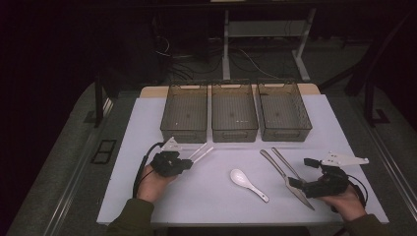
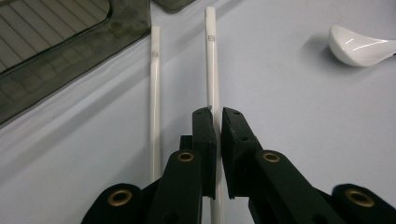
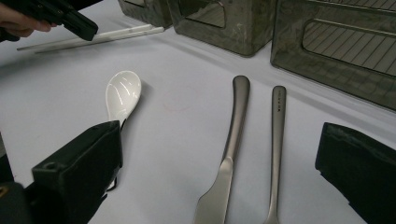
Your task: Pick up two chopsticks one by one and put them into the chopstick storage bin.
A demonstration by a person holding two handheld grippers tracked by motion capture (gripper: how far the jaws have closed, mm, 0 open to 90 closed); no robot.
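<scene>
Your left gripper (image 2: 218,135) pinches one white chopstick (image 2: 211,70), its length running straight ahead toward the left bin (image 1: 184,112); your right gripper (image 3: 219,186), jaws spread wide, straddles the knife (image 3: 231,154) and neighbouring utensil (image 3: 276,144).

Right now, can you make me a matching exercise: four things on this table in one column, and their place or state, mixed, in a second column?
Things:
1. chopstick
2. spoon
3. knife
4. bins

Places or states:
A. empty, in a row at the far side
B. between the jaws of the left hand-held gripper
C. lying free at the table's middle
D. between the open jaws of the right hand-held gripper

Pairs: 1-B, 2-C, 3-D, 4-A
</scene>
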